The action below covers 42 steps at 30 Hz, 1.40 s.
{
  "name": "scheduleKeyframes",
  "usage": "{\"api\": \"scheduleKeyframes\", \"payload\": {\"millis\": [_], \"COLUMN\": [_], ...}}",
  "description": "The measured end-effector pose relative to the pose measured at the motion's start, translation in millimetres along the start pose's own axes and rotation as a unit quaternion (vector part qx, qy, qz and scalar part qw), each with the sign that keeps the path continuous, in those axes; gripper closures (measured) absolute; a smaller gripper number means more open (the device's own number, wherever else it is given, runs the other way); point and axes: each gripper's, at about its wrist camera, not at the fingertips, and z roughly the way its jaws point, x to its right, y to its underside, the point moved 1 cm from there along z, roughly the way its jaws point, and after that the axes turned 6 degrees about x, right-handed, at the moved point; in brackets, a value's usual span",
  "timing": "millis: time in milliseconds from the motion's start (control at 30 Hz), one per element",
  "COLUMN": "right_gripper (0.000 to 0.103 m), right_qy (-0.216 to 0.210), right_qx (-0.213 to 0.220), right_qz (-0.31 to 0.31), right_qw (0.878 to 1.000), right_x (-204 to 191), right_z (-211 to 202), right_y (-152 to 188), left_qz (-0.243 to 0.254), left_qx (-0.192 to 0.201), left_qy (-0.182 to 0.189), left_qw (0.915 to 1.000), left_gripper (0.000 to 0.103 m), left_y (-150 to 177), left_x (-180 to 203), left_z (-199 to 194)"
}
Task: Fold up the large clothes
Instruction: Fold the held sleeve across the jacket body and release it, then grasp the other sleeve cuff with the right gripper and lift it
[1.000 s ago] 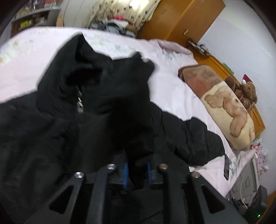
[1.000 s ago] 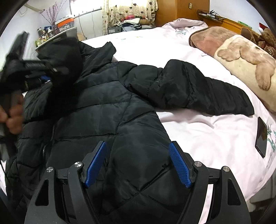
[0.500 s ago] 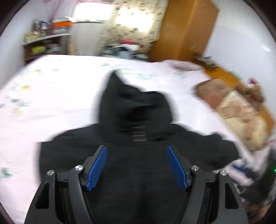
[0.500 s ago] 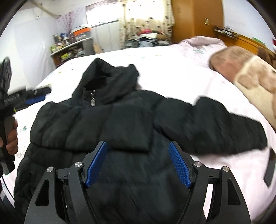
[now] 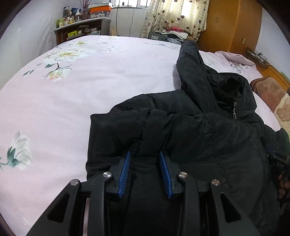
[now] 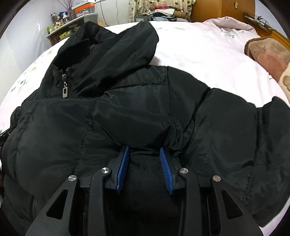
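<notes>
A black puffer jacket (image 5: 208,127) lies front up on the pink floral bed (image 5: 72,90), hood toward the far side, zipper pull near the collar. My left gripper (image 5: 145,158) is shut on a thick fold of the jacket at its left side. My right gripper (image 6: 145,152) is shut on a bunched fold of the jacket (image 6: 136,112) near the right shoulder, where the sleeve (image 6: 235,123) spreads out to the right. The blue pads (image 6: 164,163) press into the padding on both sides.
A brown bear-print pillow (image 5: 275,101) lies at the right edge of the bed, also in the right wrist view (image 6: 268,58). A wooden wardrobe (image 5: 230,25), cluttered shelves (image 5: 79,30) and a curtained window (image 5: 174,16) stand beyond the bed.
Both grippers were open above the jacket half a second ago; both have dropped down and closed on folds of it. A second ago the left held up a piece of the jacket.
</notes>
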Motion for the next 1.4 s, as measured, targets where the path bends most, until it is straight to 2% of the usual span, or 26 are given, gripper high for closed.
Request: {"api": "scheduleKeyframes", "payload": {"millis": [133, 200, 267, 333, 433, 500, 733, 933, 1200, 1300, 1400], "right_gripper": [0.067, 0.067, 0.067, 0.067, 0.067, 0.067, 0.067, 0.066, 0.065, 0.059, 0.059], "right_qy": [-0.003, 0.007, -0.002, -0.005, -0.007, -0.007, 0.008, 0.013, 0.012, 0.007, 0.002], "right_qx": [-0.005, 0.018, 0.038, 0.043, 0.012, -0.003, -0.014, 0.021, 0.057, 0.065, 0.07], "right_qz": [0.007, 0.003, 0.006, 0.005, -0.006, -0.01, -0.01, 0.009, 0.049, 0.054, 0.053], "right_qw": [1.0, 1.0, 0.999, 0.999, 1.0, 1.0, 1.0, 1.0, 0.997, 0.996, 0.996], "right_x": [4, 3, 2, 1, -1, 0, -1, -2, -1, -4, -6], "right_z": [-12, -41, -64, -77, -60, -46, -46, -114, -217, -242, -263], "right_y": [-8, -10, -6, 6, 25, 33, 31, 45, 95, 111, 124], "left_qz": [0.006, 0.002, 0.009, 0.018, 0.021, 0.019, 0.035, 0.04, 0.023, 0.022, 0.03], "left_qx": [-0.009, 0.006, 0.022, 0.017, -0.016, -0.016, -0.026, -0.008, 0.012, 0.013, 0.014], "left_qy": [0.002, 0.024, 0.041, 0.04, 0.027, 0.026, 0.004, 0.008, 0.038, 0.052, 0.064], "left_qw": [0.9999, 0.9997, 0.9989, 0.9989, 0.9993, 0.9994, 0.9991, 0.9991, 0.9989, 0.9983, 0.9974], "left_gripper": [0.068, 0.068, 0.068, 0.068, 0.068, 0.067, 0.068, 0.068, 0.063, 0.062, 0.06], "left_y": [-9, -14, -6, 8, 33, 38, 31, 30, 68, 81, 89], "left_x": [0, 2, 4, 6, 3, 2, 13, 24, 50, 60, 69], "left_z": [-10, -35, -60, -68, -53, -44, -45, -102, -190, -214, -231]}}
